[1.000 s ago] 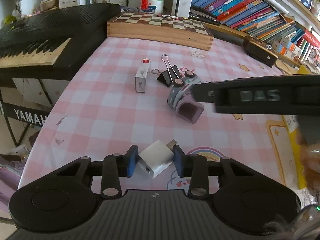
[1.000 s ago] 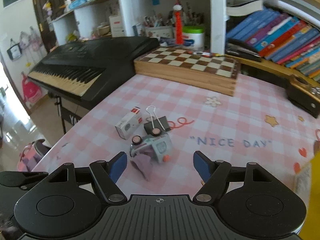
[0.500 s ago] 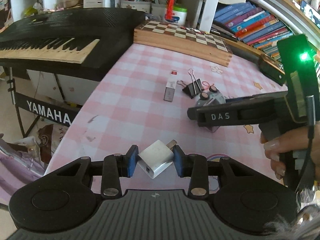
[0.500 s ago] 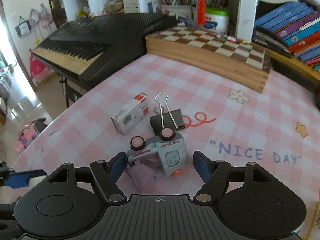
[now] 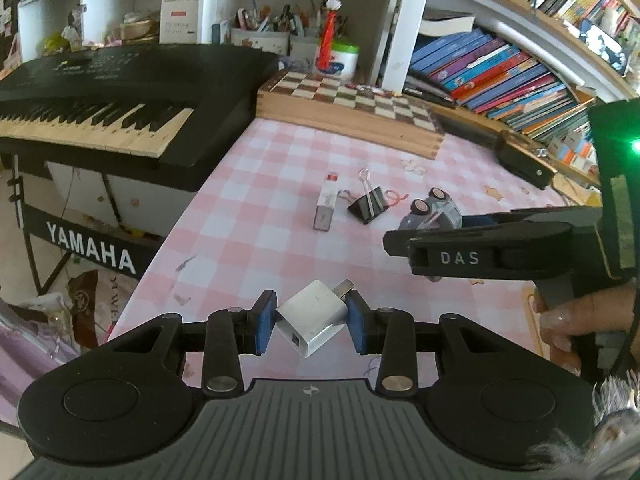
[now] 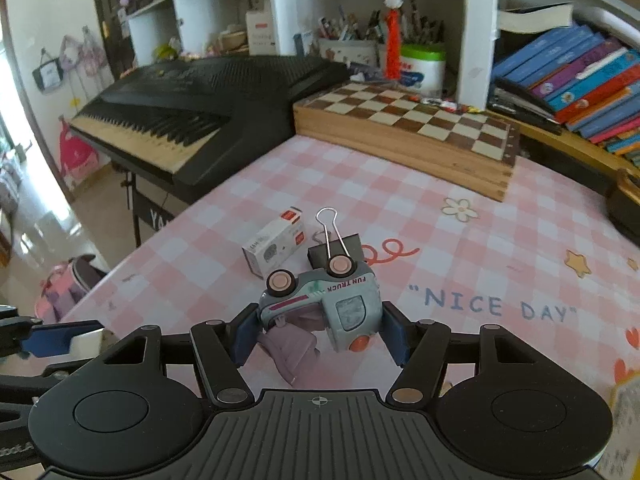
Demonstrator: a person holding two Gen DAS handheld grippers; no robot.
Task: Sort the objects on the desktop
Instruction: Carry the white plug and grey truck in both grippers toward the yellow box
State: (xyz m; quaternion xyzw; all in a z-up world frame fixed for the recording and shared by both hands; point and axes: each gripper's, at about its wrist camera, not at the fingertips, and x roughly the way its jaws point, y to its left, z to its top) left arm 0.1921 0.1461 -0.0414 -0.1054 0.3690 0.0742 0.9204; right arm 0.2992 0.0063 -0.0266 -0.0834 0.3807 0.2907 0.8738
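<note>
Gripping white charger: left claw.

Worktop, w/ pink-check cloth, is seen carrying a chessboard box at the back; small carton, binder clip & tipped toy truck are laid near the front.
</note>
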